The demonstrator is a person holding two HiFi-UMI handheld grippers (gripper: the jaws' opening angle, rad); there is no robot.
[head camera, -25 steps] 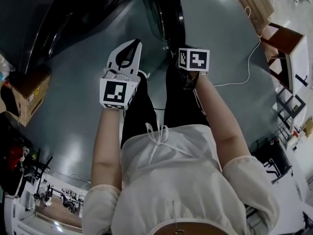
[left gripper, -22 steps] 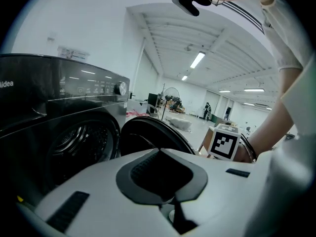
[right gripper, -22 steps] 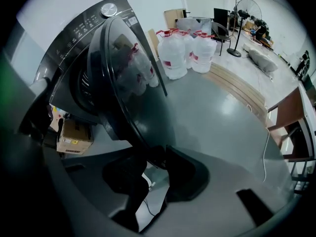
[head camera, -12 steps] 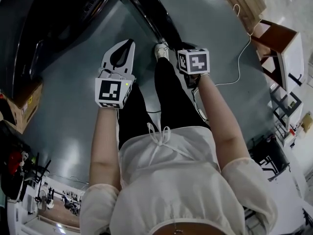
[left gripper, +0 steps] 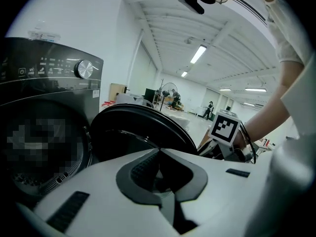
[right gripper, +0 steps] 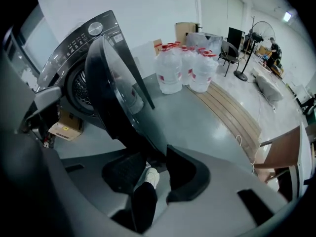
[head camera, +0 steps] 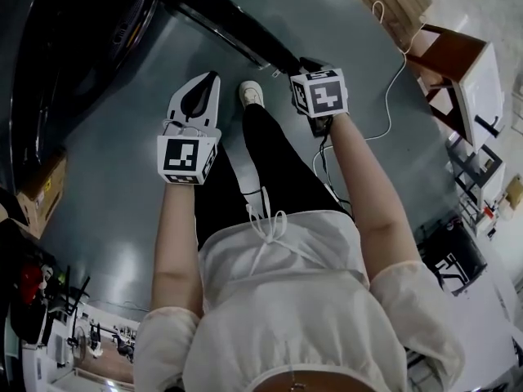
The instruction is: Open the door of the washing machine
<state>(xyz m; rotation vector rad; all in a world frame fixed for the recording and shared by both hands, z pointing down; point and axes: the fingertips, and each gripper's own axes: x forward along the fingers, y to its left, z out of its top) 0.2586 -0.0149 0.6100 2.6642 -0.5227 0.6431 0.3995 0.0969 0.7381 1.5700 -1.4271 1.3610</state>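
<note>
Seen from above in the head view, the washing machine fills the upper left, and its door already stands swung out, with both hands near its edge. Along the left gripper, in its own view, the jaws are pressed together on nothing, and the door hangs wide beside the drum. Between the jaws of the right gripper, which stand a little apart and empty, the person's shoe shows close to the door's lower edge, so I judge that a careless step or a bump could push the door back toward shut.
</note>
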